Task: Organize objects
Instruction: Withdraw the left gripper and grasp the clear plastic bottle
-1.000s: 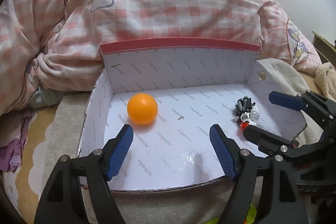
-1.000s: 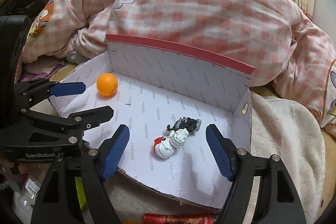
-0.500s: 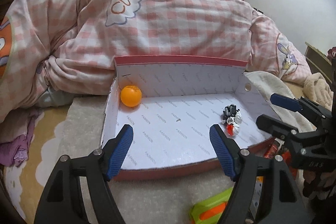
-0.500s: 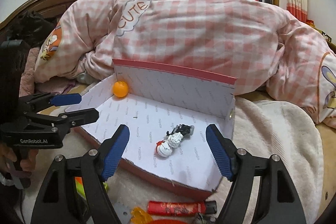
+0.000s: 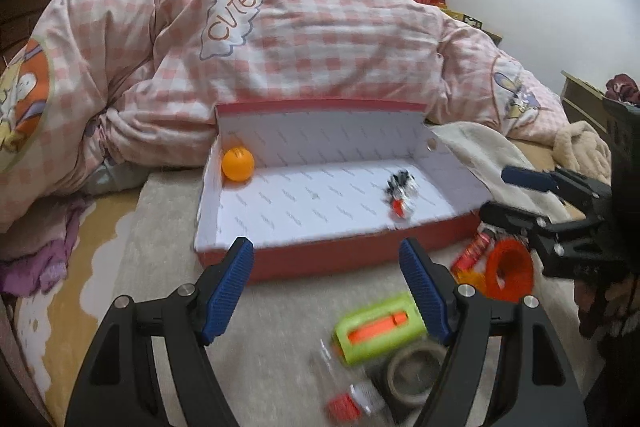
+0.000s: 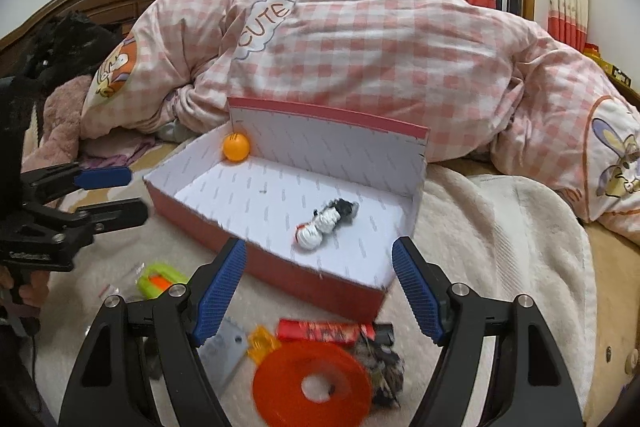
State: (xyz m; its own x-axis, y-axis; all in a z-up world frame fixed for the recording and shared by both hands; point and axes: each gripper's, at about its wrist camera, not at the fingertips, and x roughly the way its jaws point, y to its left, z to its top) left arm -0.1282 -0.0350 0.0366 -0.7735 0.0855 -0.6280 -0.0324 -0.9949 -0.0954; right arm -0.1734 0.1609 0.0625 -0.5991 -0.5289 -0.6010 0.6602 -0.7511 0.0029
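A: Against the box's (image 5: pixel 320 259) far left corner sits an orange ball (image 5: pixel 237 163), smooth and round; nearer the box's right end lies a small black-and-white figure (image 6: pixel 326 223) with a red tip.

B: And the loose things?

A: All outside the box's red front wall: a green case (image 5: pixel 378 327) with an orange insert, an orange ring (image 6: pixel 312 385), a red tube (image 6: pixel 320 331), a tape roll (image 5: pixel 416 373).

B: The grippers?

A: Left gripper (image 5: pixel 332 291) and right gripper (image 6: pixel 318 293) both hover before that front wall, jaws spread wide, gripping nothing. The green case is just beside the left one's right finger; the ring lies below the right one's fingers.

B: Any writing?

A: "CUTE" on the pink checked quilt (image 6: pixel 360 51) behind the box. The box lining's print is too small to read.
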